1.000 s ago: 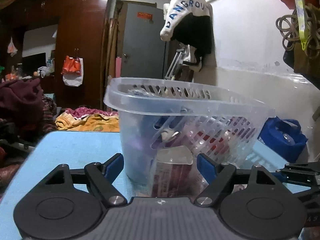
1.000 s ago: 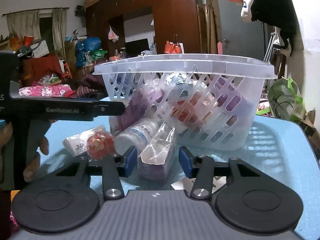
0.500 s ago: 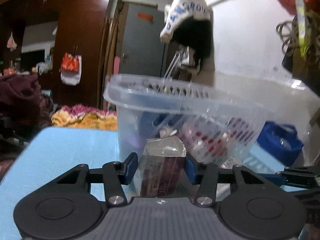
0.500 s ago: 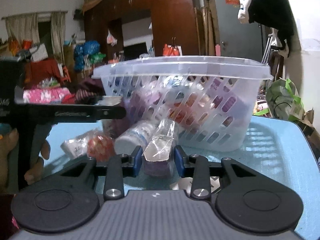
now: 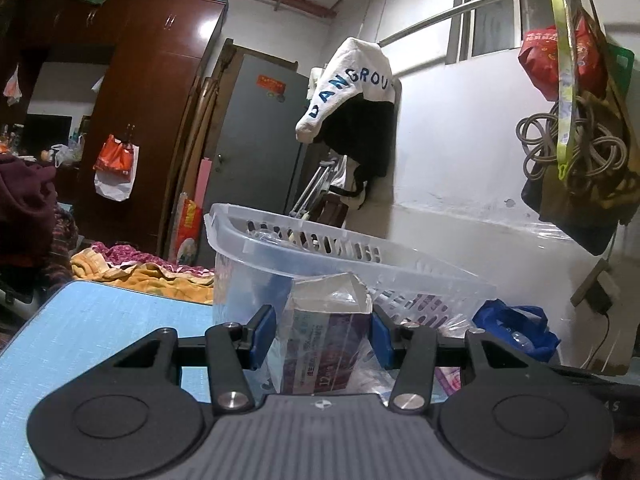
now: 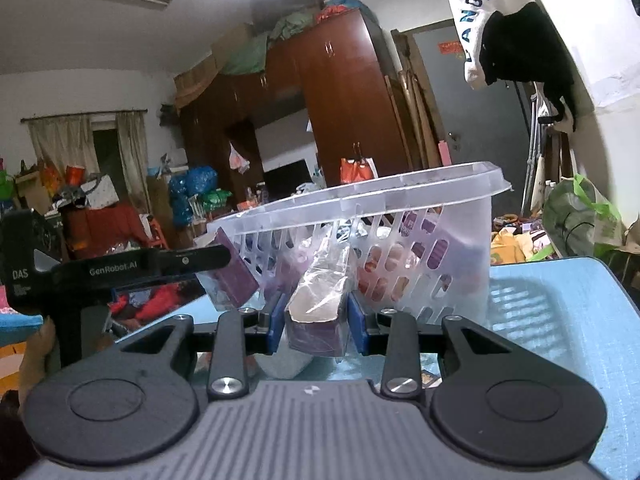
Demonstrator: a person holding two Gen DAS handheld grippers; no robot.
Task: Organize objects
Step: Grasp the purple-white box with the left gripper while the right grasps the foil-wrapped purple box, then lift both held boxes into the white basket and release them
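From the left wrist view, the left gripper (image 5: pixel 324 338) has its jaws clamped on a purple carton (image 5: pixel 326 356) wrapped in clear film, low in the middle of the frame. Those jaws have just been closing, the carton between them. Behind it stands one clear plastic basket (image 5: pixel 280 240) on the blue bench (image 5: pixel 100 320), partly filled. The carton looks light, with thin card walls and a torn-open top. I'd judge it would crush if squeezed hard, and the film makes it slick, so the flat side walls below the ragged rim are the place to hold. I count one carton here.

From the right wrist view, the right gripper (image 6: pixel 316 326) is likewise closed on a second purple carton (image 6: pixel 318 332), its open top toward the camera and loose film (image 6: pixel 328 276) bunched above. These jaws too have just been closing on it. At the left of the frame the left gripper (image 6: pixel 216 258) carries its own carton (image 6: pixel 234 276), tilted, near the basket (image 6: pixel 400 196) rim. That makes two cartons, two grippers, one basket. A pale round thing shows under the jaws; I cannot tell what it is.
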